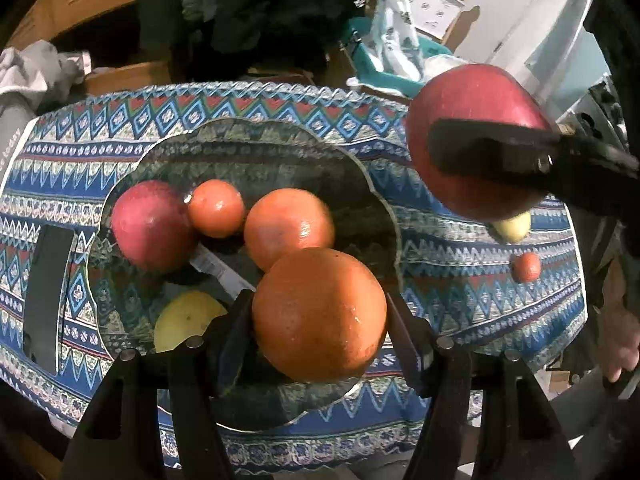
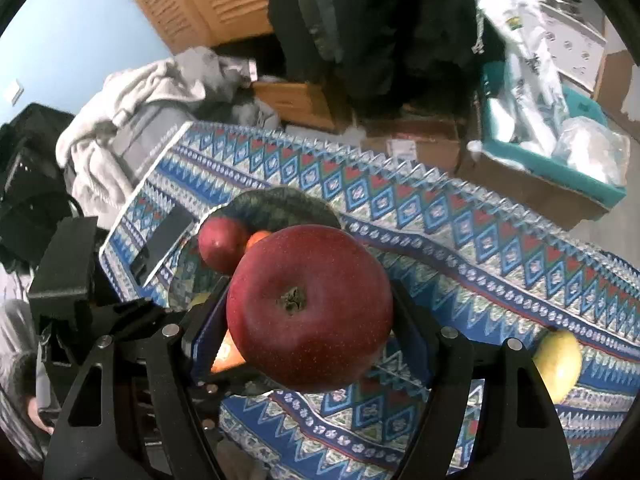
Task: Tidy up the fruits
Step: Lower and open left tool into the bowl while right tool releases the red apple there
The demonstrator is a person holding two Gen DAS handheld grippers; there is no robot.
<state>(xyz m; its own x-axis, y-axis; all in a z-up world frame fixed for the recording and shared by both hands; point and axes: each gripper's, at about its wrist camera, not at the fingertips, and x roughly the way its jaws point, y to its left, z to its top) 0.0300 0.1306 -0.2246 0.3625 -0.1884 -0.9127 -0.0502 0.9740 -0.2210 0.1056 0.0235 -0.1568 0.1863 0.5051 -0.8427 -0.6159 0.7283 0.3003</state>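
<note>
My left gripper (image 1: 320,320) is shut on a large orange (image 1: 320,314) and holds it over the near side of a clear glass bowl (image 1: 372,188). The bowl holds a red apple (image 1: 152,226), a small orange (image 1: 216,208), a bigger orange (image 1: 289,228) and a yellow fruit (image 1: 188,320). My right gripper (image 2: 310,316) is shut on a big red apple (image 2: 310,308), held above the table right of the bowl; it also shows in the left wrist view (image 1: 476,104). A yellow fruit (image 2: 560,364) and a small orange (image 1: 526,267) lie on the cloth at the right.
The table wears a blue patterned cloth (image 1: 460,264). A dark phone (image 1: 46,296) lies left of the bowl. Behind the table are a teal box (image 2: 560,164), cardboard, heaped clothes (image 2: 132,104) and a wooden cabinet.
</note>
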